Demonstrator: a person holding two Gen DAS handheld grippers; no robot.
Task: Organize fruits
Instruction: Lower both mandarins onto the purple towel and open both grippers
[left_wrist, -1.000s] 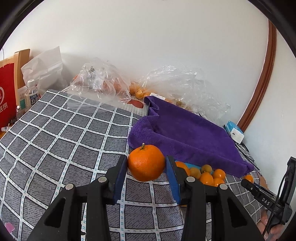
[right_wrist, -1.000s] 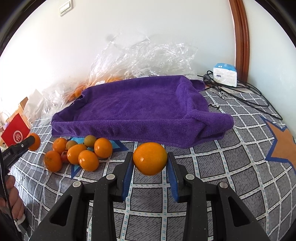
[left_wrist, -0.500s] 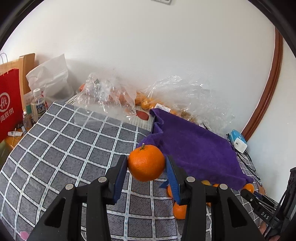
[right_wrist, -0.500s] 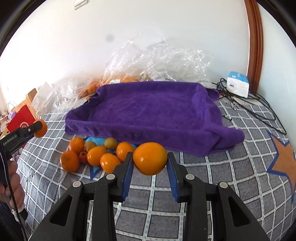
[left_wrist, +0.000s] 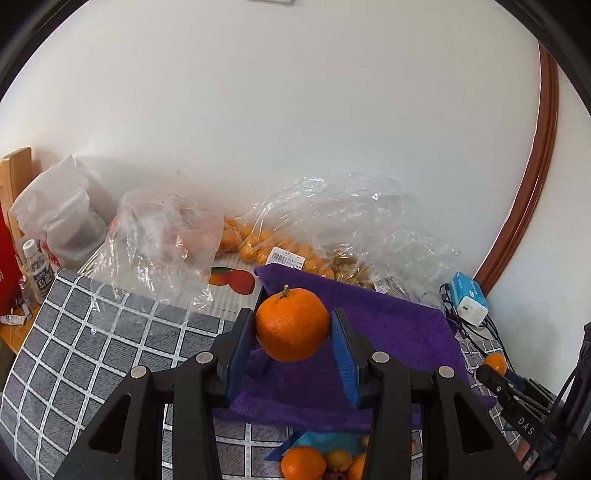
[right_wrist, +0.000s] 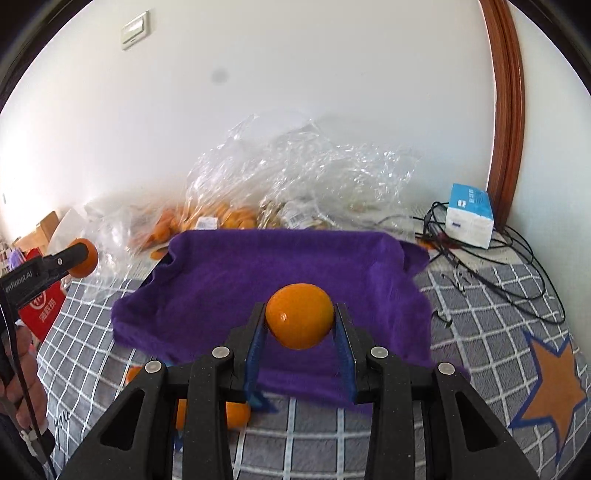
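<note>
The purple towel (right_wrist: 258, 291) lies under both my claws. My left claw (left_wrist: 293, 341) squeezes an orange with a stem (left_wrist: 291, 324). My right claw (right_wrist: 300, 334) squeezes a smooth orange (right_wrist: 300, 315). I should lower each softly, well apart, then let go slowly.

Bright daylight, soft shadows; fisheye bends edges (black corners); purple towel (right_wrist: 280, 280) slightly blurred.

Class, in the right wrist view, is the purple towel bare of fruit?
Yes: the purple towel carries no fruit; the orange is held above it.
</note>
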